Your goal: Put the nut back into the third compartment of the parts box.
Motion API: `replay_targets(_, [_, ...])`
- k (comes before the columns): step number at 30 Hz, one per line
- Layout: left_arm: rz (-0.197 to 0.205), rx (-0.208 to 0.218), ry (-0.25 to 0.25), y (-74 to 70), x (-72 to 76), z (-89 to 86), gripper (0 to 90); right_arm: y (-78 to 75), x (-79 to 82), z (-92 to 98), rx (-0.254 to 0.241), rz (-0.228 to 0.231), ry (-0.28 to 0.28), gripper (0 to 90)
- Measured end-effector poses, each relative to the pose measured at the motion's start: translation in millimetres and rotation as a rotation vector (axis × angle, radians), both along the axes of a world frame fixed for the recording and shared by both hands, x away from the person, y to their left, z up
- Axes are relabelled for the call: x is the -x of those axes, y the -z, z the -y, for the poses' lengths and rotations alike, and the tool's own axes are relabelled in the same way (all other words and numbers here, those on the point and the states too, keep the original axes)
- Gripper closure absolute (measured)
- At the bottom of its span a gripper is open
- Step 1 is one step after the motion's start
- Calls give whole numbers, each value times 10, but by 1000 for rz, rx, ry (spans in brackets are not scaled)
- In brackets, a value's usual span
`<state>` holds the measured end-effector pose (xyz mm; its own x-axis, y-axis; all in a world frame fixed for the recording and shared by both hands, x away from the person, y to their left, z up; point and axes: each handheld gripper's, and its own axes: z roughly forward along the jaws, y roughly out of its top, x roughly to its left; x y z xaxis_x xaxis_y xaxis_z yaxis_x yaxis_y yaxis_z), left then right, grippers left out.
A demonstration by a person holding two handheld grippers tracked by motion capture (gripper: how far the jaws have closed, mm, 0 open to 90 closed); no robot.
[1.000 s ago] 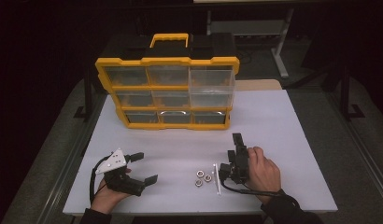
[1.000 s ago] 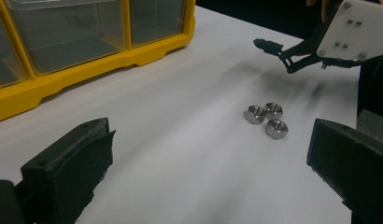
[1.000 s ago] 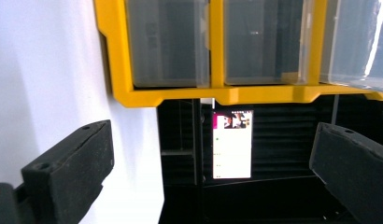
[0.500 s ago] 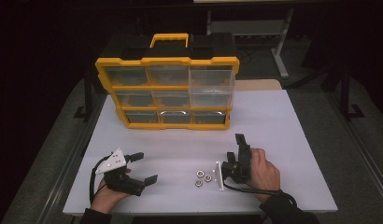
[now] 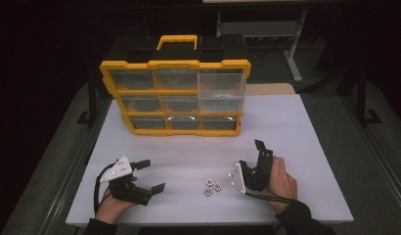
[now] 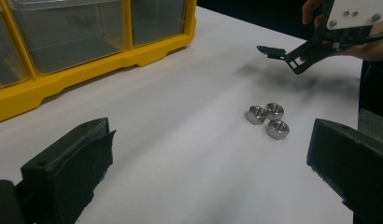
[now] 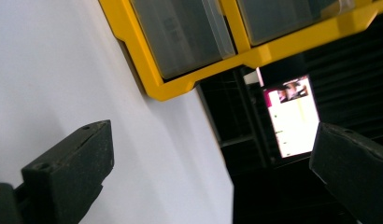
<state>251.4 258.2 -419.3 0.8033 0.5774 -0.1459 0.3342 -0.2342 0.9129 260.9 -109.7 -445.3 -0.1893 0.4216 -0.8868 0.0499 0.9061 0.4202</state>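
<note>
Three steel hex nuts (image 5: 212, 186) lie bunched together on the white table (image 5: 296, 137), between my two grippers. In the left gripper view the nuts (image 6: 266, 119) rest ahead and to the right of centre. My left gripper (image 5: 152, 175) sits low at the front left, open and empty, pointing right toward them. To the right of the nuts a hand holds my right gripper (image 5: 251, 154), rolled on its side, open and empty, its jaws pointing toward the back. The left gripper view also shows the right gripper (image 6: 292, 53) raised off the table.
A yellow organizer (image 5: 174, 98) with clear drawers and a yellow handle stands upright at the back centre of the table. Its corner (image 7: 180, 88) overhangs the table edge in the right gripper view, with a bright screen (image 7: 292, 116) in the dark beyond.
The right gripper has shifted slightly to the right and rolled a little, staying open. The left gripper and the nuts have not moved.
</note>
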Motion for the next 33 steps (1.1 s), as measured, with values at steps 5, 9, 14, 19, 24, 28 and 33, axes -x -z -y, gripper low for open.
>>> replay_targets(5, [-3,0,0,7,0,-1,0,-35,-6,63,-81,-45,13,0])
replay_targets(9, [-1,-7,3,-1,0,-1,0,-55,-21,119,-104,-68,17,0])
replay_targets(14, [1,-7,3,0,-2,-3,0,-79,-24,177,-178,-102,36,0])
replay_targets(19, [1,1,-1,-3,2,-7,0,-116,-30,242,-253,-144,40,0])
replay_targets(24, [5,-1,1,-6,4,-1,0,-122,-46,314,-328,-203,36,0])
replay_targets(28, [8,2,0,-5,4,-3,0,-149,-56,374,-408,-239,30,0])
replay_targets(33, [9,4,-4,-7,3,-7,0,-189,-67,463,-545,-308,14,0])
